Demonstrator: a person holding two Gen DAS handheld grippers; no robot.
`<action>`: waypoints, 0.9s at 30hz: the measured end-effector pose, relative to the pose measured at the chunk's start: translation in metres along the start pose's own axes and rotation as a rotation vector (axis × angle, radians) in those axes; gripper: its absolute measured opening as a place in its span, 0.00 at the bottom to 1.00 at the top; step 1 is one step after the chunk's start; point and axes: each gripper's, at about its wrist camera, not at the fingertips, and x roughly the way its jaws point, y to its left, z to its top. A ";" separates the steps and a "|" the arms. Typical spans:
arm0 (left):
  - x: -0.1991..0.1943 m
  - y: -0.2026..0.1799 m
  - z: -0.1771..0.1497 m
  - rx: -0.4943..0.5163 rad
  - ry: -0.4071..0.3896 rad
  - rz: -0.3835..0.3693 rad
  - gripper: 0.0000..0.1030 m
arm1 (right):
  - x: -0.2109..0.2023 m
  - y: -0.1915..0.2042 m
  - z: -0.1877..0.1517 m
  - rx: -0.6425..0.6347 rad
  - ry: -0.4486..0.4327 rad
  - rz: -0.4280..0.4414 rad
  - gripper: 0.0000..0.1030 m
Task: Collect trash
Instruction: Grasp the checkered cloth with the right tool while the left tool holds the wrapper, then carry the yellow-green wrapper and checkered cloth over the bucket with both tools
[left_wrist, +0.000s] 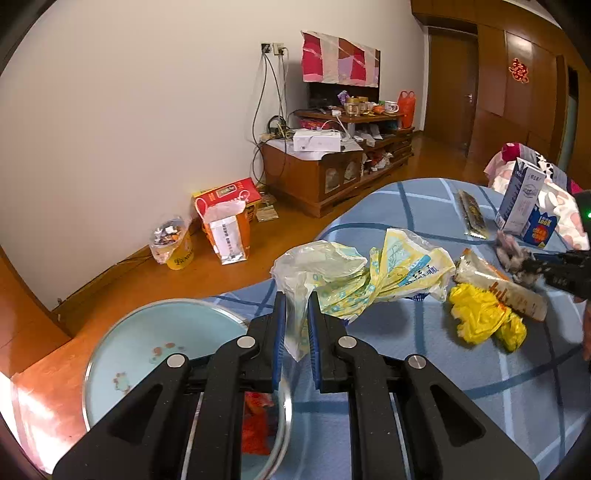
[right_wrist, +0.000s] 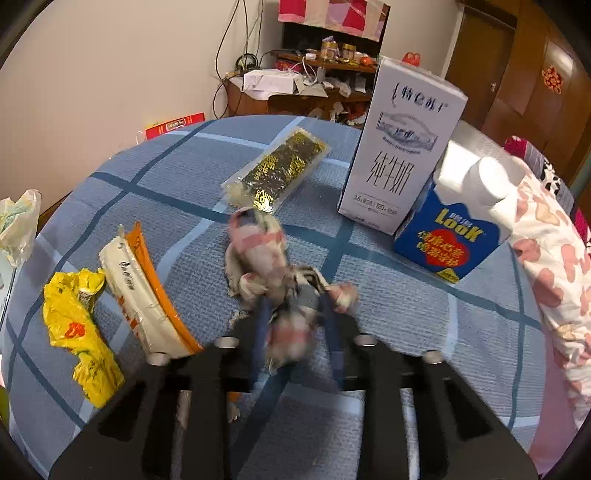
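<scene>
The left tool (left_wrist: 297, 321), clamped on the crumpled pale-yellow plastic bag (left_wrist: 369, 269), hangs just right of the light-blue trash bin (left_wrist: 147, 332); the right tool (right_wrist: 295, 325) grips a pink-striped rag (right_wrist: 273, 269).

A home living room: wooden TV cabinet (left_wrist: 332, 173), cloth-covered table (left_wrist: 461, 369), wooden doors (left_wrist: 452, 88).

Two cartons (right_wrist: 402, 147) (right_wrist: 450, 236), three wrappers (right_wrist: 280, 166) (right_wrist: 147, 295) (right_wrist: 79, 332), one plastic bag (left_wrist: 354, 273), one rag (right_wrist: 273, 273), one basin (left_wrist: 147, 343).
</scene>
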 end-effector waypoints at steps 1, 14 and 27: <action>-0.003 0.003 -0.001 -0.001 0.000 0.005 0.11 | -0.007 0.002 -0.001 -0.002 -0.017 -0.005 0.13; -0.042 0.055 -0.025 -0.009 0.005 0.117 0.11 | -0.070 0.043 0.004 -0.046 -0.141 0.051 0.13; -0.051 0.103 -0.043 -0.051 0.037 0.231 0.11 | -0.087 0.161 0.011 -0.175 -0.201 0.217 0.13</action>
